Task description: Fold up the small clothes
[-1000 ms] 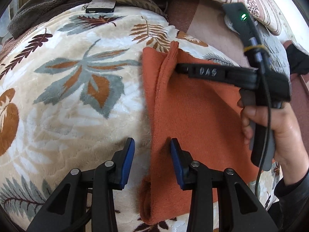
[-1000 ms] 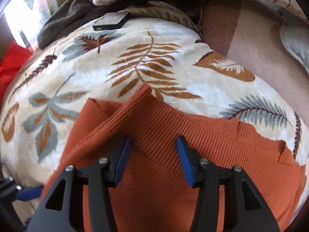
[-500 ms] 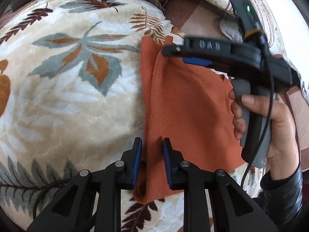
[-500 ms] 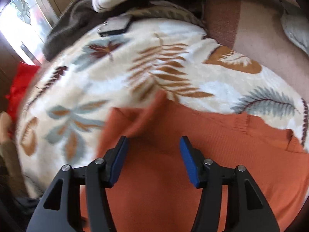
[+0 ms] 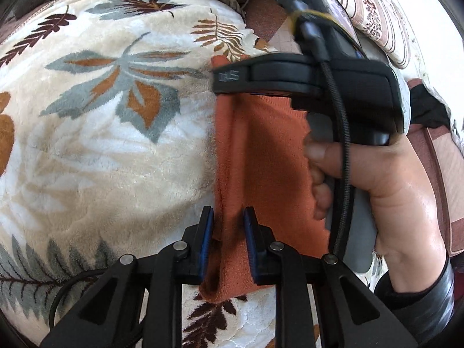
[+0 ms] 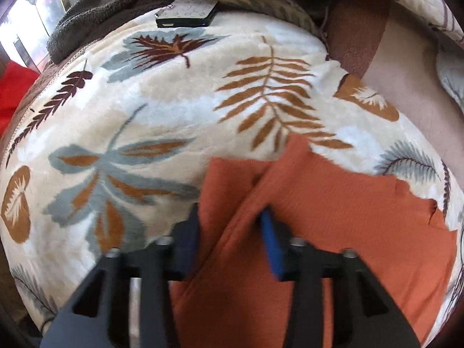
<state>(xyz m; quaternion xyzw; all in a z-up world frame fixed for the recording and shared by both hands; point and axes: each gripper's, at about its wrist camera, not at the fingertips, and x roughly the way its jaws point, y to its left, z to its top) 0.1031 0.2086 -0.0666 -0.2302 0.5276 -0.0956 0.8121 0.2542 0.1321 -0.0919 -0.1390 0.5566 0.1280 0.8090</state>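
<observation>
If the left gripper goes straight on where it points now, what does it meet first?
Most likely the orange garment: the left gripper already has its folded edge between its fingers, with the leaf-print blanket underneath.

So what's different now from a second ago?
Both grippers have just been closing on the orange garment's folded left edge: the left gripper now pinches the near end, and the right gripper slid left along the far end with cloth between its fingers. The leaf-print blanket and the dark phone-like case stayed put.
</observation>
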